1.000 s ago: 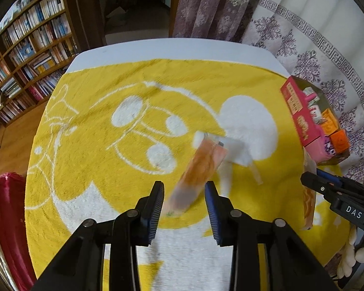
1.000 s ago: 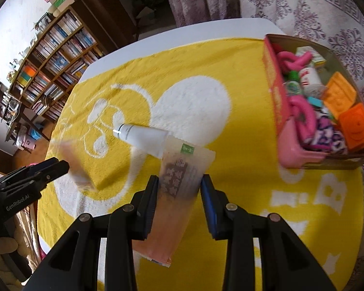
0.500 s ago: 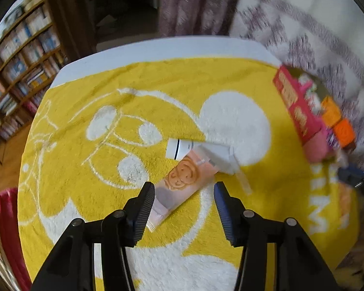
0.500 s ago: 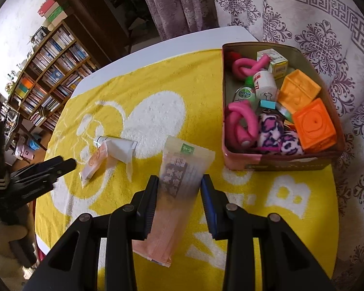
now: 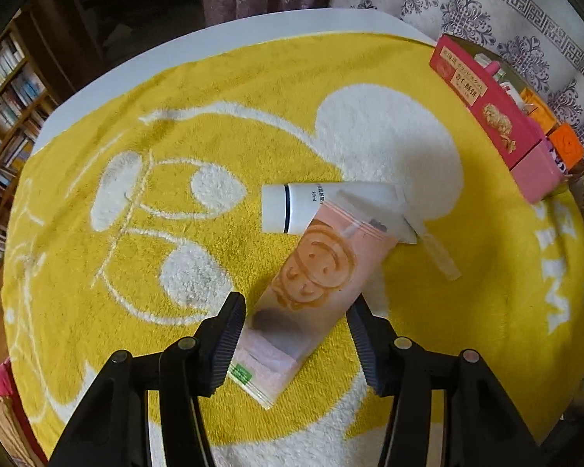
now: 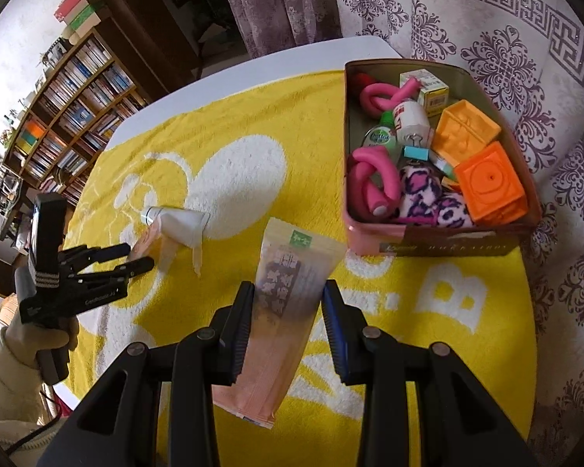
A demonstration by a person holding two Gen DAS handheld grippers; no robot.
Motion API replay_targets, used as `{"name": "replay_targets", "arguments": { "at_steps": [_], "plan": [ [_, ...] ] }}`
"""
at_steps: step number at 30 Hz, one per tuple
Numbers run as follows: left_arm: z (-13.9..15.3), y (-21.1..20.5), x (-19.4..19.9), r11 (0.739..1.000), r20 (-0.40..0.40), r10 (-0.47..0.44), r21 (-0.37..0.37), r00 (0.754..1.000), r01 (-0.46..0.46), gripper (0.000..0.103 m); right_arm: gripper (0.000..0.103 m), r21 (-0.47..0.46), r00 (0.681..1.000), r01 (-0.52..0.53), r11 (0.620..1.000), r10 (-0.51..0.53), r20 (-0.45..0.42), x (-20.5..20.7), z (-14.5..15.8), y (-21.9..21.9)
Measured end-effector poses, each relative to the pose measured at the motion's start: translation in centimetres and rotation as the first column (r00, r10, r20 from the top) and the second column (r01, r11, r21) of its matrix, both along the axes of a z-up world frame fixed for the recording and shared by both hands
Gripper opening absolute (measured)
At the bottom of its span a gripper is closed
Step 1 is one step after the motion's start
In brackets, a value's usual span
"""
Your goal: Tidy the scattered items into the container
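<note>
A pink sachet with an orange smiley (image 5: pixel 311 284) lies on the yellow towel, its top leaning on a white tube (image 5: pixel 331 210). My left gripper (image 5: pixel 296 334) is open, its jaws on either side of the sachet's lower end. My right gripper (image 6: pixel 288 323) is shut on a pink sachet with dark lettering (image 6: pixel 288 295) and holds it above the towel, just left of the pink box (image 6: pixel 373 241). The box also shows in the left wrist view (image 5: pixel 498 128) at the right edge. The left gripper (image 6: pixel 136 257) and the tube (image 6: pixel 179 222) show in the right wrist view.
The box holds pink foam curlers (image 6: pixel 373 183), orange cubes (image 6: pixel 490 183), a leopard-print item (image 6: pixel 428 198), small bottles and clips. The yellow towel (image 6: pixel 253 124) covers a white table. Bookshelves (image 6: pixel 66 113) stand at the left, a patterned curtain (image 6: pixel 525 58) behind the box.
My left gripper has opened and let the smiley sachet down onto the towel and tube. My right gripper has carried its sachet right, toward the box.
</note>
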State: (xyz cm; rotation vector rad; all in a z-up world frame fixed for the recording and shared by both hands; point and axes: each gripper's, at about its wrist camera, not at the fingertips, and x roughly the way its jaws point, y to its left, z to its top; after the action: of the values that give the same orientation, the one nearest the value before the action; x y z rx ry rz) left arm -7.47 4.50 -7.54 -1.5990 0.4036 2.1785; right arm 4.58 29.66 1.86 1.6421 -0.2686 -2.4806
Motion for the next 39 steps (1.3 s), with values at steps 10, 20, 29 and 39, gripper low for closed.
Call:
{"name": "replay_targets", "arguments": {
  "at_steps": [10, 20, 29, 39],
  "plan": [
    [-0.3, -0.8, -0.2, 0.999, 0.014, -0.008, 0.054, 1.000, 0.007, 0.043, 0.038, 0.051, 0.999, 0.025, 0.998, -0.027, 0.027, 0.5, -0.1, -1.1],
    [2.7, -1.8, 1.1, 0.989, -0.004, 0.077, 0.129, 0.997, -0.076, 0.040, 0.038, 0.034, 1.000, 0.027, 0.999, -0.028, 0.014, 0.2, 0.2, -0.7],
    [5.5, -0.5, 1.9, 0.984, -0.040, 0.129, 0.132, 0.991, -0.122, 0.040, 0.038, -0.012, 1.000, 0.010, 1.000, -0.010, -0.014, -0.5, 0.6, 0.9],
    [8.5, 3.8, 3.5, 0.980, -0.062, 0.119, 0.165, 0.991, -0.107, 0.040, 0.038, -0.065, 0.995, 0.086, 0.994, -0.088, -0.035, -0.7, 0.9, 6.4]
  ]
}}
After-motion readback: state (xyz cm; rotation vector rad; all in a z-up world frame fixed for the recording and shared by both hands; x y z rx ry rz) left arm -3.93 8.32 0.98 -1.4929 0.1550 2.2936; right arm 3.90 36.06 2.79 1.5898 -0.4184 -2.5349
